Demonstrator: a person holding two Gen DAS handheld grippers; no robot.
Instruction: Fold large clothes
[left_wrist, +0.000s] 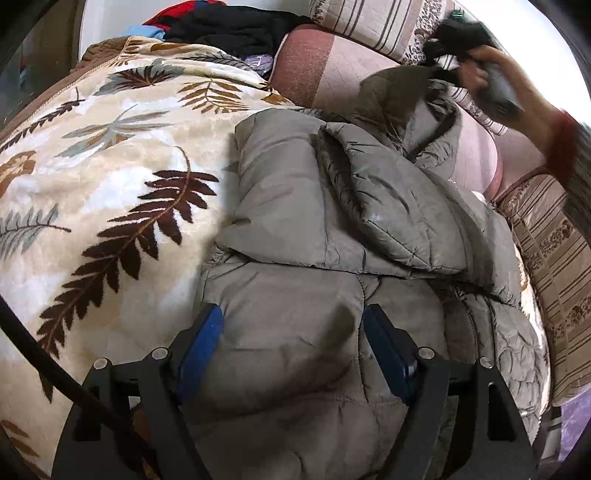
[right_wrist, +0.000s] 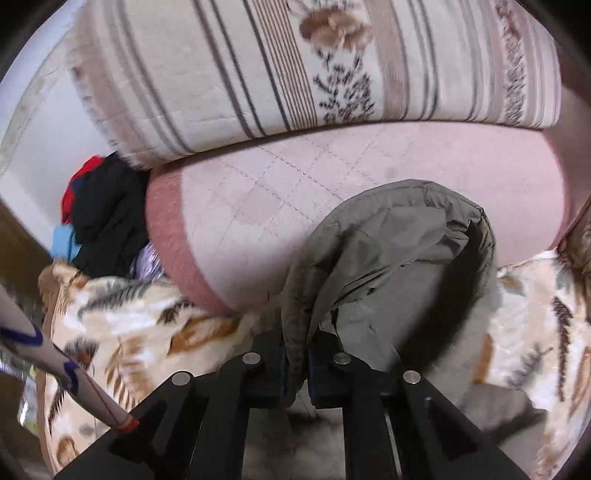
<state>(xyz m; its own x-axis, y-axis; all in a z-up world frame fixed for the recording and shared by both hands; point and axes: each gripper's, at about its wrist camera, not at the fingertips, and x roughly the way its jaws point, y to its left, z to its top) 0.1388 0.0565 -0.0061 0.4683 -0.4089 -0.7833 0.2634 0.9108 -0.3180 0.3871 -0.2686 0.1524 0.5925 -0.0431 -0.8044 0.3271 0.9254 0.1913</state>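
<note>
Pinching a raised fold of the grey-green padded jacket (right_wrist: 388, 236), right hand-held gripper (right_wrist: 295, 373) clenched on it | left hand-held gripper (left_wrist: 293, 339) released, pads spread over jacket | jacket lies on leaf-print blanket (left_wrist: 110, 166) beside pink cushion (right_wrist: 295, 177)

Leaf-print fleece blanket (left_wrist: 110, 155) is spread left; pink quilted cushion (right_wrist: 332, 177) is set behind it, striped floral cushion (right_wrist: 295, 62) above, dark clothes pile (right_wrist: 107, 221) heaped beside.
</note>
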